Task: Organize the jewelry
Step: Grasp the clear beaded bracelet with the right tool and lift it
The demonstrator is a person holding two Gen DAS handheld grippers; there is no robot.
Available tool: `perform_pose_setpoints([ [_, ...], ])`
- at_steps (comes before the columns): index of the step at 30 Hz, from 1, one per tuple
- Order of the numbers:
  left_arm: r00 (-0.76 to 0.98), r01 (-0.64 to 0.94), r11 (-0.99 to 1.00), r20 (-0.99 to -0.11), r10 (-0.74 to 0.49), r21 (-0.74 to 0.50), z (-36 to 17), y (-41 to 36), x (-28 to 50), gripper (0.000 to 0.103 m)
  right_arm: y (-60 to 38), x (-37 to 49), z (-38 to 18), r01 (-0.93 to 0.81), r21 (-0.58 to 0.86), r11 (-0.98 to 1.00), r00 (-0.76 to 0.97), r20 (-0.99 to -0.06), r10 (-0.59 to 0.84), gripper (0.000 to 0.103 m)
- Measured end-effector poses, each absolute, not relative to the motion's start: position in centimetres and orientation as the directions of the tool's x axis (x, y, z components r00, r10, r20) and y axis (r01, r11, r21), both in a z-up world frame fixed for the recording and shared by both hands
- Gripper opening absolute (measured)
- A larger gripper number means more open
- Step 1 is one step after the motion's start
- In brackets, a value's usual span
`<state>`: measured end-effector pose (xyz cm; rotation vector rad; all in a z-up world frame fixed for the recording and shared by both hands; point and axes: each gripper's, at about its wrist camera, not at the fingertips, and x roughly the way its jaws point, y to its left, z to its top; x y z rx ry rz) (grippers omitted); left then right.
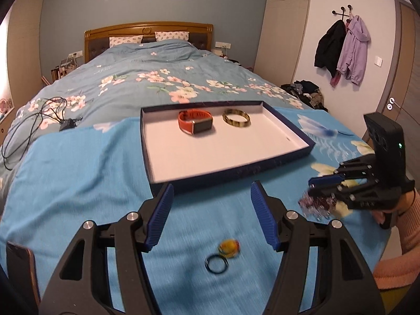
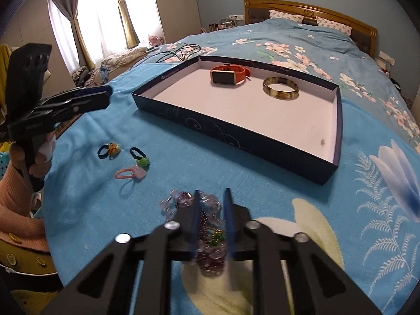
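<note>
A shallow dark-blue box tray (image 1: 286,155) (image 2: 236,141) lies on a blue cloth on the bed. It holds an orange-strapped watch (image 1: 195,122) (image 2: 228,74) and a brown-gold bangle (image 1: 236,116) (image 2: 281,89). My left gripper (image 1: 212,187) (image 2: 106,95) stands open and empty over the cloth, just short of the tray's near rim. Below it lie a hair tie with a yellow charm (image 1: 229,246) (image 2: 111,149) and its black loop (image 1: 216,263). A green-charm tie (image 2: 141,158) and a pink one (image 2: 130,174) lie nearby. My right gripper (image 2: 212,194) (image 1: 309,187) is shut on a purple beaded bunch (image 2: 210,239) (image 1: 317,204).
A phone (image 1: 19,270) leans at the cloth's near-left edge. Black cables and a charger (image 1: 39,115) lie on the floral duvet left of the tray. A person's pink sleeve (image 1: 409,225) holds the right gripper. Coats (image 1: 341,50) hang on the right wall.
</note>
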<state>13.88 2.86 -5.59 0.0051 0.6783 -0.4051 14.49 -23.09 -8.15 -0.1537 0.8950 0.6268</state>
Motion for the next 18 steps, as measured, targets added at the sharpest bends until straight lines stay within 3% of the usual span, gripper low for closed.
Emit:
perform_pose_setpoints([
  [18,0.639,0.493,0.863,-0.625,-0.448,-0.114,-7.0,0.0,9.9,0.059,-25.5,10.8,-2.7,-0.546,0.213,0.81,0.553,-0.635,0.54,0.008],
])
